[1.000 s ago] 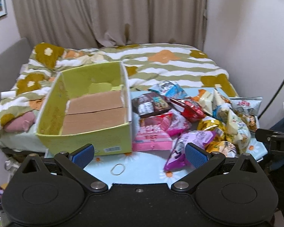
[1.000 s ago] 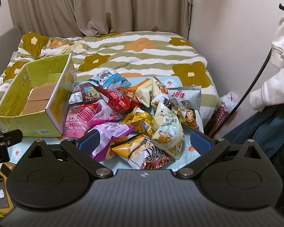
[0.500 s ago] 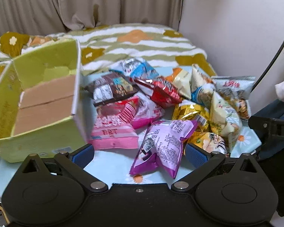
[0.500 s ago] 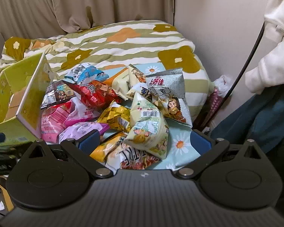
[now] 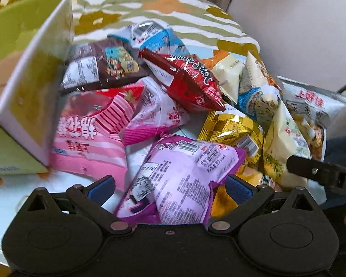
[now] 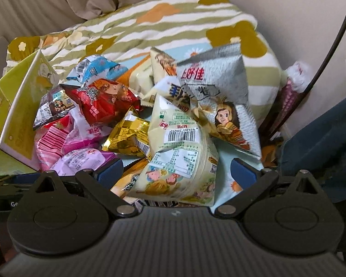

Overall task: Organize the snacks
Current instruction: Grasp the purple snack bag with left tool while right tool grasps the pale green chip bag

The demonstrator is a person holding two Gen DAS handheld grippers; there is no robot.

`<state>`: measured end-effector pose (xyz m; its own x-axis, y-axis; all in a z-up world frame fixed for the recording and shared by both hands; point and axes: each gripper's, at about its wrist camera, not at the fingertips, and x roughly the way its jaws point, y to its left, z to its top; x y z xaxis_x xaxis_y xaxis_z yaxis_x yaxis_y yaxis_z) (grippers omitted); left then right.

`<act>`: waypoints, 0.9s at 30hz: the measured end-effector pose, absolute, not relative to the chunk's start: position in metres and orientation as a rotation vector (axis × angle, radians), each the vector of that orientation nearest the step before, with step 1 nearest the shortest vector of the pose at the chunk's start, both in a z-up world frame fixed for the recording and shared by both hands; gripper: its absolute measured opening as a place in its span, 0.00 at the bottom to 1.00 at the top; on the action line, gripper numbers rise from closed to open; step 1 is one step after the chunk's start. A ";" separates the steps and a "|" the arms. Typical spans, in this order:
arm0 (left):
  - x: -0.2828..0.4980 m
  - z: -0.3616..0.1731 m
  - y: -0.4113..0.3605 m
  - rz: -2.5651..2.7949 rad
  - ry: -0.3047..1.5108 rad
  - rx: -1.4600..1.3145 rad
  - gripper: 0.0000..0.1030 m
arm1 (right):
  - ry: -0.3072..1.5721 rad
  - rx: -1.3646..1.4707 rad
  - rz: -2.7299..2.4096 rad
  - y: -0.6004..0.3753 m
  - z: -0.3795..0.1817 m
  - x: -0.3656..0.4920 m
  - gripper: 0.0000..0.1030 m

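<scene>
Left tool [image 5: 169, 188] spread wide, straddling purple packet [image 5: 182, 177]; right tool [image 6: 176, 173] spread wide, straddling cream packet [image 6: 180, 159].

A lilac foil snack bag [image 5: 184, 175] with purple edges lies before my blue-padded left gripper [image 5: 170, 187]; a pink-striped packet [image 5: 90, 133] meets the yellow-green cardboard box [image 5: 32, 87]; a green-striped, ochre-flowered quilt [image 6: 173, 23] covers the bed.

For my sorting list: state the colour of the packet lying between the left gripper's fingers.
Light purple packet with darker purple edges; left wrist view shows it best.
</scene>
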<state>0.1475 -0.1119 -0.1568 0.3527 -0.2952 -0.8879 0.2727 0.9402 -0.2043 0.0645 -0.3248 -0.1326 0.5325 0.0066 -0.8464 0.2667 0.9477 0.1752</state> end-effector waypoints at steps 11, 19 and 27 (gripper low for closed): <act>0.156 -0.177 -0.113 -0.394 1.202 -0.121 0.96 | 1.075 0.385 -0.120 -0.345 -0.165 0.089 1.00; 0.153 -0.171 -0.113 -0.404 1.207 -0.114 0.86 | 1.115 0.405 -0.103 -0.351 -0.178 0.092 1.00; 0.143 -0.160 -0.107 -0.400 1.191 -0.117 0.76 | 1.129 0.419 -0.091 -0.354 -0.182 0.093 1.00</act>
